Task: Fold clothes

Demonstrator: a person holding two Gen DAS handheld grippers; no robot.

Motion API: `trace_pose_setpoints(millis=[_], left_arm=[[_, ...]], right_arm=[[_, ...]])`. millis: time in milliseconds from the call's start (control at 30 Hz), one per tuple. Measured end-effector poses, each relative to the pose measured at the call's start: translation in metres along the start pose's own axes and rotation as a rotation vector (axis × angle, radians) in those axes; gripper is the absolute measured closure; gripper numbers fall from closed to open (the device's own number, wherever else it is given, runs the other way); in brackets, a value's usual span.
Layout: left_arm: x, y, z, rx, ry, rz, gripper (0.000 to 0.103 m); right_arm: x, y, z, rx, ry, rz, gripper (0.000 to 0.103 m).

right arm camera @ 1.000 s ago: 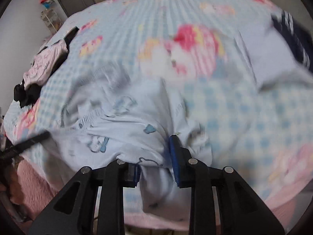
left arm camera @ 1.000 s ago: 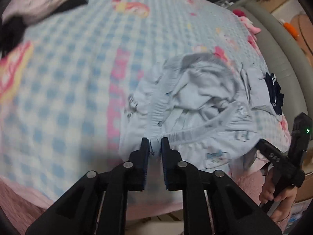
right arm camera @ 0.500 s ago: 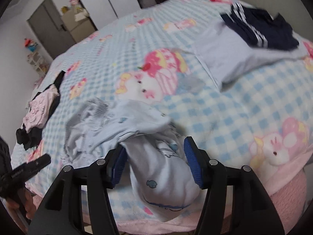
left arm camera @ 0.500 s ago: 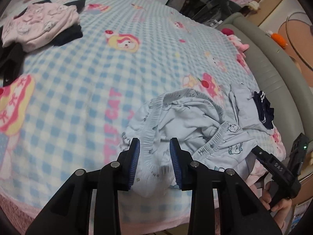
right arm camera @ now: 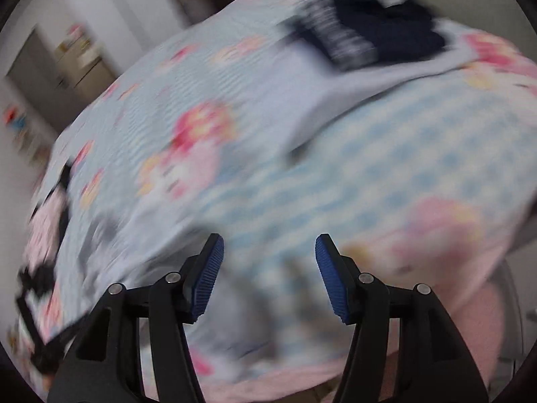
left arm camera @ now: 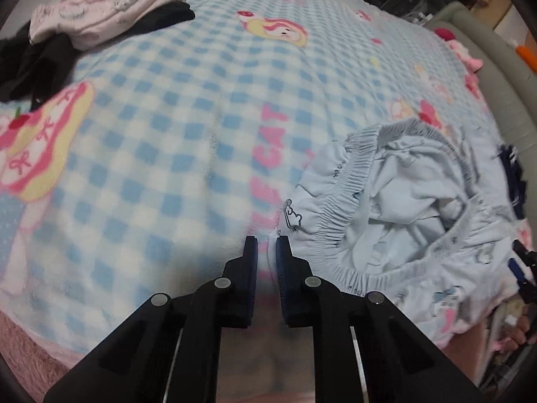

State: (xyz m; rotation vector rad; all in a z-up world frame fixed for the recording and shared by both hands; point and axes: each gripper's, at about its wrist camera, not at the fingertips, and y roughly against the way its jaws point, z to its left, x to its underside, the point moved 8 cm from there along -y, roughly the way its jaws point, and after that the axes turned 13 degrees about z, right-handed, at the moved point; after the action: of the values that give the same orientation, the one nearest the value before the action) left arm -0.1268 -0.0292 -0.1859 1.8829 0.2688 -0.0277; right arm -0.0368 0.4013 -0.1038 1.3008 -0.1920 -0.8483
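Pale blue printed pants (left arm camera: 396, 208) lie crumpled on the checked blanket (left arm camera: 167, 134), their elastic waistband gaping open. My left gripper (left arm camera: 266, 247) is at the pants' near left corner, and its jaws are closing on a narrow gap with the cloth's edge between the tips. My right gripper (right arm camera: 268, 252) stands open with nothing between its blue pads (right arm camera: 208, 275), over the blanket to the right of the pants. That view is blurred by motion. In the left wrist view, the right gripper (left arm camera: 522, 268) and the hand (left arm camera: 517, 332) holding it show at the right edge.
A pink garment (left arm camera: 107, 3) on black clothes (left arm camera: 37, 60) lies at the far left. A navy striped garment (right arm camera: 369, 33) rests on a folded pale grey one (right arm camera: 352, 90) at the far right. A grey padded bed rim (left arm camera: 496, 67) runs along the right.
My left gripper opened, sank toward the pants' near corner and narrowed its jaws there. My right gripper let go of the pants, opened wide and swung to the right while rolling.
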Motion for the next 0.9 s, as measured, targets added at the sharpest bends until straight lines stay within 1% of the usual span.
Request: trace_pose_setpoints(millis=[33, 67, 100, 133, 167, 200, 233, 267, 367, 433, 500, 533, 567, 600, 633, 667, 700, 767, 833, 867, 900], left_arm=[[-0.001, 0.004, -0.004, 0.030, -0.010, -0.013, 0.089], [-0.002, 0.009, -0.009, 0.055, -0.022, -0.029, 0.088], [-0.003, 0.012, -0.015, 0.067, -0.040, -0.047, 0.087], [-0.006, 0.013, -0.023, 0.083, -0.059, -0.053, 0.077], [-0.008, 0.013, -0.030, 0.095, -0.077, -0.056, 0.060], [-0.011, 0.010, -0.036, 0.099, -0.090, -0.049, 0.053], [-0.013, 0.007, -0.043, 0.103, -0.104, -0.042, 0.053], [-0.015, 0.002, -0.048, 0.098, -0.117, -0.034, 0.053], [-0.015, -0.018, -0.051, 0.009, -0.137, 0.004, 0.054], [-0.012, -0.019, -0.049, -0.035, -0.146, -0.015, 0.055], [-0.012, -0.015, -0.041, -0.110, -0.139, -0.051, 0.065], [-0.014, -0.012, -0.033, -0.154, -0.118, -0.064, 0.065], [-0.015, -0.008, -0.022, -0.170, -0.088, -0.073, 0.065], [-0.017, -0.004, -0.012, -0.167, -0.061, -0.077, 0.065], [-0.019, -0.001, -0.005, -0.168, -0.038, -0.082, 0.065], [-0.019, 0.003, 0.001, -0.169, -0.026, -0.086, 0.065], [-0.019, 0.006, 0.003, -0.166, -0.023, -0.085, 0.064], [-0.016, 0.014, 0.001, -0.142, -0.039, -0.088, 0.063], [-0.016, 0.020, -0.018, -0.058, -0.104, -0.105, 0.064], [-0.019, 0.020, -0.031, 0.005, -0.137, -0.110, 0.059], [-0.024, 0.016, -0.040, 0.043, -0.151, -0.105, 0.049]], right_arm=[[-0.004, 0.008, 0.000, -0.035, -0.001, -0.019, 0.044], [-0.005, 0.013, 0.013, -0.103, 0.034, -0.019, 0.044], [-0.001, 0.013, 0.033, -0.149, 0.093, 0.003, 0.044], [0.004, 0.012, 0.053, -0.191, 0.155, 0.027, 0.044], [0.011, 0.008, 0.077, -0.202, 0.227, 0.047, 0.044], [0.019, 0.003, 0.100, -0.210, 0.300, 0.067, 0.042], [0.026, -0.006, 0.121, -0.191, 0.354, 0.085, 0.040], [0.033, -0.015, 0.141, -0.169, 0.406, 0.102, 0.040], [0.046, -0.046, 0.185, -0.134, 0.487, 0.154, 0.040], [0.052, -0.064, 0.200, -0.095, 0.520, 0.175, 0.038], [0.059, -0.083, 0.207, -0.037, 0.556, 0.177, 0.036], [0.060, -0.090, 0.205, 0.007, 0.568, 0.174, 0.037], [0.062, -0.093, 0.199, 0.035, 0.567, 0.168, 0.041], [0.063, -0.096, 0.193, 0.060, 0.566, 0.162, 0.054], [0.063, -0.096, 0.186, 0.068, 0.563, 0.159, 0.065], [0.064, -0.092, 0.179, 0.071, 0.559, 0.156, 0.071], [0.063, -0.088, 0.172, 0.067, 0.552, 0.152, 0.075], [0.060, -0.081, 0.158, 0.068, 0.533, 0.138, 0.077], [0.055, -0.071, 0.151, 0.080, 0.509, 0.115, 0.079], [0.054, -0.066, 0.149, 0.078, 0.500, 0.108, 0.080], [0.053, -0.060, 0.147, 0.075, 0.492, 0.102, 0.083]])
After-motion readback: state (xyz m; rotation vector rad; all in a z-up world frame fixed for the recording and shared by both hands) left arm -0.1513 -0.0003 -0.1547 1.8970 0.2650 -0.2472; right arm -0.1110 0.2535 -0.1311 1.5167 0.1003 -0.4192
